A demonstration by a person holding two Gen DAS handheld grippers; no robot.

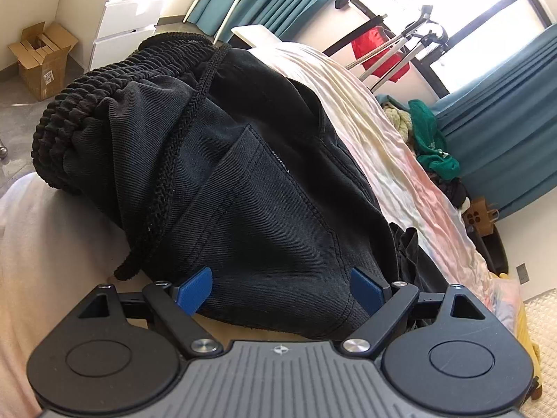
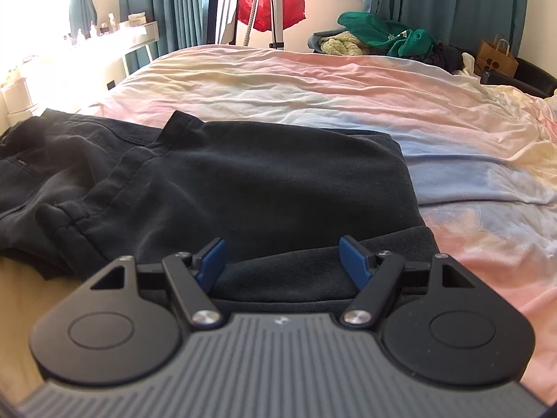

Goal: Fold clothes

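Black trousers lie on the pastel bed sheet. Their ribbed elastic waistband is bunched at the upper left, and a braided drawstring runs down across the cloth. My left gripper hovers open over the near edge of the trousers, its blue pads wide apart with cloth beneath them. In the right wrist view the black trousers are folded over themselves on the sheet. My right gripper stands open over the near folded edge, and its pads do not press the fabric.
A heap of green and yellow clothes sits at the bed's far side beside a brown paper bag. A red garment hangs on a rack by the window. A cardboard box and white drawers stand on the floor beyond the bed.
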